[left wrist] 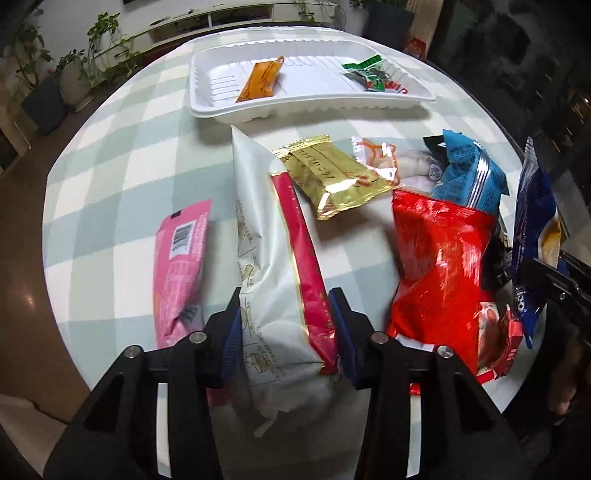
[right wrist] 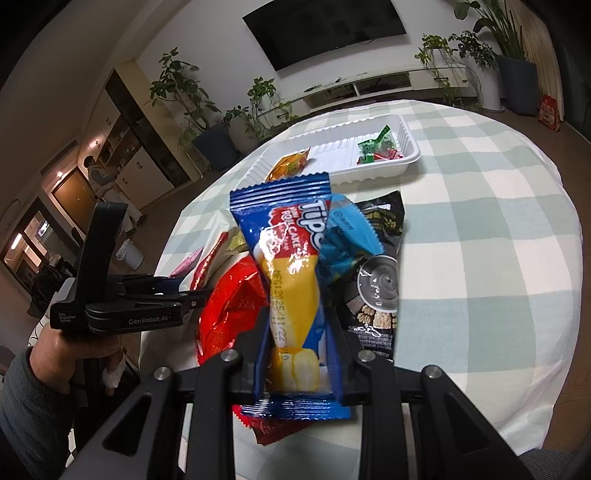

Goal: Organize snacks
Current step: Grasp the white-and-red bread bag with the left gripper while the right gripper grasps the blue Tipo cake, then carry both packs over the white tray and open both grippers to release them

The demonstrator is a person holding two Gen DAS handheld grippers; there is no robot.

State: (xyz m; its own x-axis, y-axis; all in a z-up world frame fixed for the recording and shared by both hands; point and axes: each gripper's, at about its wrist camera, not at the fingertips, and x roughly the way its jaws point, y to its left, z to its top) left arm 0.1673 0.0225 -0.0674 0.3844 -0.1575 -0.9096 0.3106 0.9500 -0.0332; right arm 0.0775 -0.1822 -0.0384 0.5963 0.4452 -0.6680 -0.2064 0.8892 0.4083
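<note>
Right gripper (right wrist: 299, 350) pinches the Tipo roll cake packet (right wrist: 291, 266) at lower centre, lifted for transfer. Left gripper (left wrist: 286, 325) clamps the white-and-red snack bag (left wrist: 273, 258) near its end. Both probably belong in the white tray (left wrist: 207, 107), upper frame.

The left wrist camera looks steeply down, close over the table (left wrist: 110, 155), toward the white tray (left wrist: 207, 107) at its far edge. The right wrist camera sits further right, angled shallower, taking in the television (right wrist: 325, 29). Both share the tray and the snack pile (right wrist: 236, 306).
</note>
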